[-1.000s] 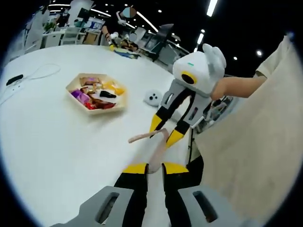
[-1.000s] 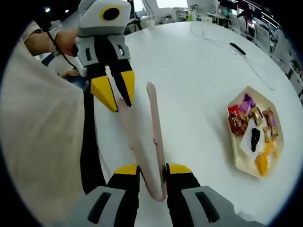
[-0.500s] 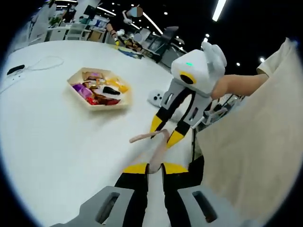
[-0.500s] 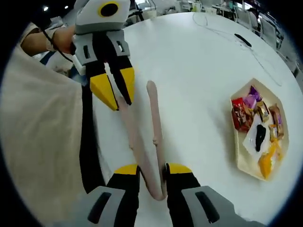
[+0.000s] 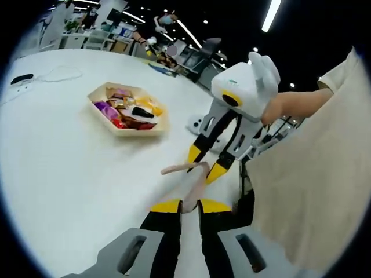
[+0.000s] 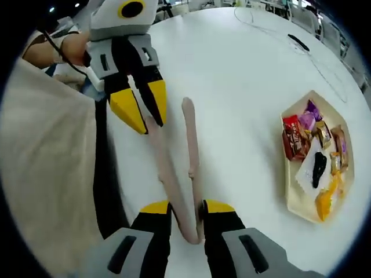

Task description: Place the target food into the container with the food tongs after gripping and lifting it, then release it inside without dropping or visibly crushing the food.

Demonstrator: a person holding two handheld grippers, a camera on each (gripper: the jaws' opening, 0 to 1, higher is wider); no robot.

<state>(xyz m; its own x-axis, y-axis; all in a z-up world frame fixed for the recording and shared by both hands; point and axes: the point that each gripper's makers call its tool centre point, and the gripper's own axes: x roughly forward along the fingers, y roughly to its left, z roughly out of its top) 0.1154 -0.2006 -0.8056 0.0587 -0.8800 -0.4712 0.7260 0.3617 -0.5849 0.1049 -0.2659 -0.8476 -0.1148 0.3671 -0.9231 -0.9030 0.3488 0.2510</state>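
A broad round white counter (image 5: pixel 69 174) carries everything, in a dim open office with strip lights on a dark ceiling and desks, chairs and monitors at the far edge. No brand name or writing can be read anywhere; the snack wrappers are too small to make out.

A person in a pale beige top (image 5: pixel 313 191) stands close against the counter edge, and a bare forearm (image 5: pixel 293 104) reaches to the right claw.

The left claw (image 5: pixel 189 206) has its yellow-tipped jaws drawn together on one arm of the tongs (image 5: pixel 194 179), near that arm's tip. In the left gripper view the right claw (image 5: pixel 206 164) comes in from the right, white-bodied with black and yellow jaws. In the right gripper view the right claw (image 6: pixel 186 208) is clamped on the closed hinge end of the pinkish tongs (image 6: pixel 190 145), whose two arms spread away from it over the counter; the left claw (image 6: pixel 145 116) grips the left arm's tip.

The hexagonal pale tray (image 6: pixel 294 197) sits on the counter well apart from the tongs, holding wrapped snacks (image 6: pixel 310 136) in red, purple, brown and yellow, plus a dark piece on white paper.

A small white controller (image 5: pixel 196 123) lies beyond the right claw. A thin white cable (image 5: pixel 52 74) and a small dark device (image 5: pixel 22 78) lie far off.
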